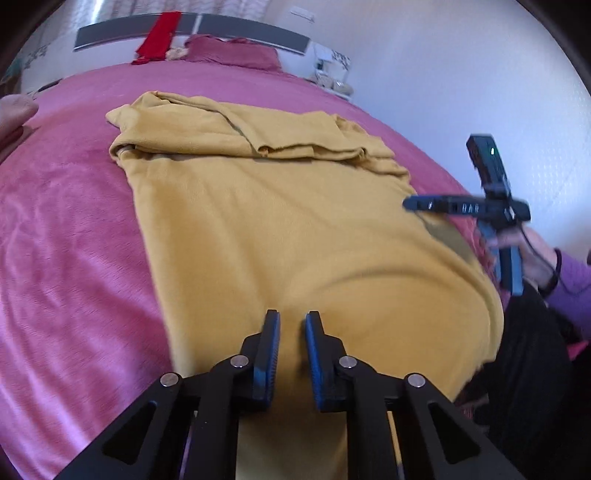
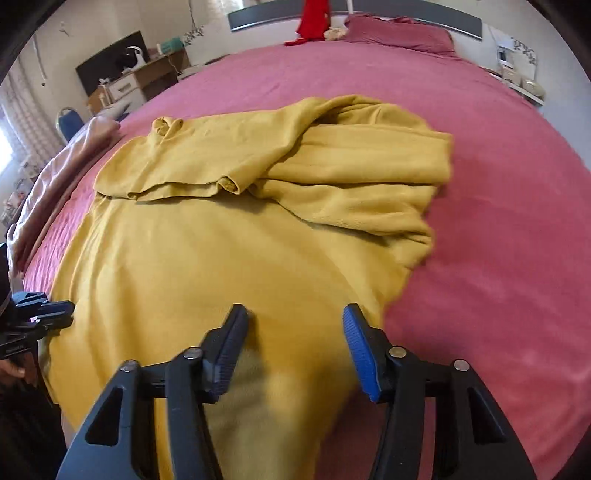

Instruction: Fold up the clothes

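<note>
lying spread on the pink bed (image 2: pixel 498 184), the yellow garment (image 2: pixel 221 258) has both sleeves folded across its far part, near the maroon pillow (image 2: pixel 399 33). the left gripper (image 1: pixel 291 317) hovers over the garment's near hem, jaws slightly parted with nothing between them. the right gripper (image 2: pixel 295 314) hangs over the garment's near right edge, jaws spread wide and empty. a red cloth (image 2: pixel 314 18) lies beside the pillow, beyond the garment.

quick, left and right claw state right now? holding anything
Left claw: open with a narrow gap, holding nothing, over the yellow garment.
Right claw: open wide, holding nothing, over the same garment's near edge.
</note>
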